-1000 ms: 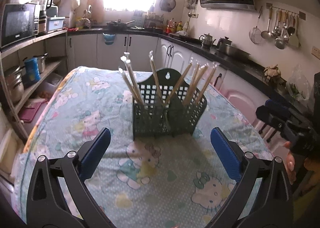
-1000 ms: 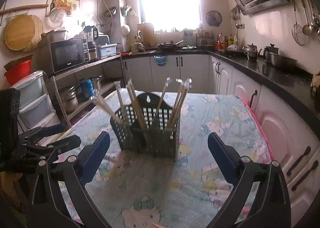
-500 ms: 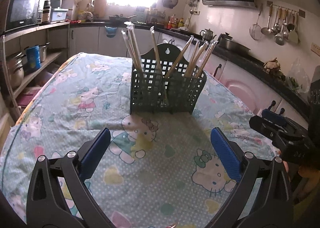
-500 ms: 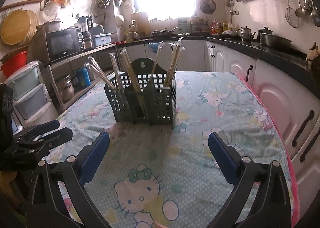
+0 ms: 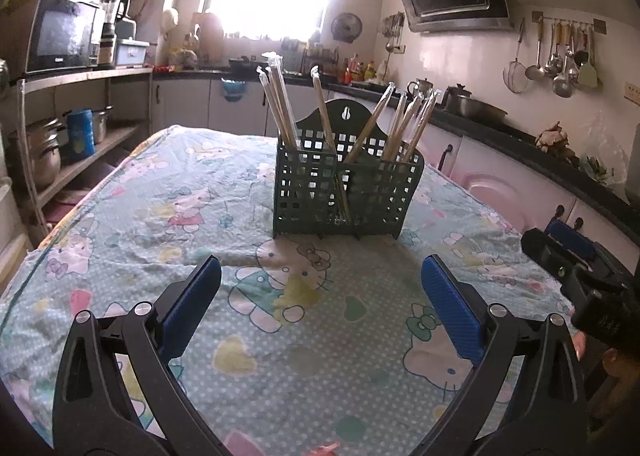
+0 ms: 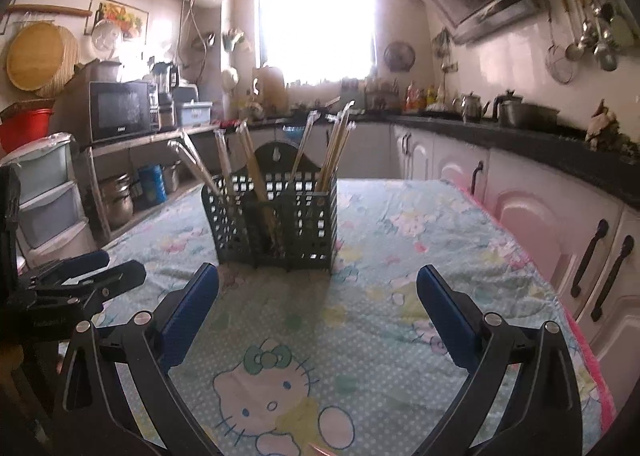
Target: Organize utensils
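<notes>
Left gripper (image 5: 320,288): I held it spread, empty.
Right gripper (image 6: 318,294): same, gaping.
Green utensil caddy (image 5: 346,192): held wrapped chopsticks (image 5: 280,104).
Writing: none I could read.

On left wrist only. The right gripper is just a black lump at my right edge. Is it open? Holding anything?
Observer: Open. In its own view the right gripper has its jaws spread wide, with nothing between them.
Operator: What is it pointed at?
Observer: The holder. It sits roughly centred between the jaws, well ahead of them on the cloth.
Operator: How does my side look from there?
Observer: Your left gripper shows at that view's left edge. It is low over the table's near corner and short of the holder.
</notes>
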`<control>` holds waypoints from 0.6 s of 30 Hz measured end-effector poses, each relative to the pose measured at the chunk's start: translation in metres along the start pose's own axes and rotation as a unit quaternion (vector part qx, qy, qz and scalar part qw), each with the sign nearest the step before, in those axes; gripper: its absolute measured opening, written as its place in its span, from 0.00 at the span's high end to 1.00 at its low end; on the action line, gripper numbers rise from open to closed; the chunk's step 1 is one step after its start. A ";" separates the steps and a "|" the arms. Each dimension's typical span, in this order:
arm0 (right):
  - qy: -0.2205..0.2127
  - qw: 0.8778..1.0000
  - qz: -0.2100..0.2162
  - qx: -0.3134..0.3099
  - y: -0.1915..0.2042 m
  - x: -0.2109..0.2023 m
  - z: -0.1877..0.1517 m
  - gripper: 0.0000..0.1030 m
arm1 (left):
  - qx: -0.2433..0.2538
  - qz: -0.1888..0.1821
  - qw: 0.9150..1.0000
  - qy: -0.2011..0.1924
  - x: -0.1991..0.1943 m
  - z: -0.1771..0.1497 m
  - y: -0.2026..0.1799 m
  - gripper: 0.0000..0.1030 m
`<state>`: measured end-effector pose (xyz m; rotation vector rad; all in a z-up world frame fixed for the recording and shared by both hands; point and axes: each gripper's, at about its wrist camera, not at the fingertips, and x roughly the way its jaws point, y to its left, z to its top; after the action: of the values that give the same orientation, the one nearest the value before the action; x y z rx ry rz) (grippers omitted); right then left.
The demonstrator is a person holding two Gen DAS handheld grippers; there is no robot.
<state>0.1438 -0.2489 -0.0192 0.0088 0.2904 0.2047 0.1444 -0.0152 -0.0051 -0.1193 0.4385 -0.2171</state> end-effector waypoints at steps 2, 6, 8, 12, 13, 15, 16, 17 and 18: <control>-0.010 1.000 -0.006 -0.007 0.002 -0.002 -0.002 0.06 | -0.001 0.000 1.000 -0.003 0.001 -0.002 0.001 0.11; -0.018 1.000 -0.014 -0.019 0.004 -0.002 -0.009 0.06 | 0.000 0.008 1.000 -0.003 0.003 -0.006 0.001 0.11; -0.015 1.000 -0.013 -0.018 0.004 0.001 -0.011 0.06 | 0.001 0.020 1.000 -0.002 0.003 -0.006 0.001 0.11; -0.016 1.000 -0.012 -0.016 0.004 0.000 -0.010 0.06 | 0.000 0.026 1.000 -0.005 0.002 -0.007 0.002 0.11; -0.015 1.000 -0.012 -0.015 0.004 0.001 -0.010 0.06 | -0.001 0.025 1.000 -0.007 0.002 -0.007 0.003 0.11; -0.014 1.000 -0.012 -0.015 0.005 0.000 -0.011 0.06 | -0.002 0.023 1.000 -0.008 0.001 -0.007 0.004 0.11; -0.012 1.000 -0.012 -0.016 0.005 0.000 -0.011 0.06 | -0.002 0.024 1.000 -0.008 0.001 -0.008 0.004 0.11; -0.012 1.000 -0.013 -0.016 0.005 0.000 -0.011 0.06 | -0.002 0.025 1.000 -0.007 0.002 -0.007 0.004 0.11; -0.013 1.000 -0.013 -0.016 0.006 -0.001 -0.012 0.06 | -0.002 0.023 1.000 -0.007 0.002 -0.007 0.004 0.11</control>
<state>0.1389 -0.2437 -0.0299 -0.0247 0.2615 0.1843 0.1438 -0.0121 -0.0130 -0.1146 0.4283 -0.1693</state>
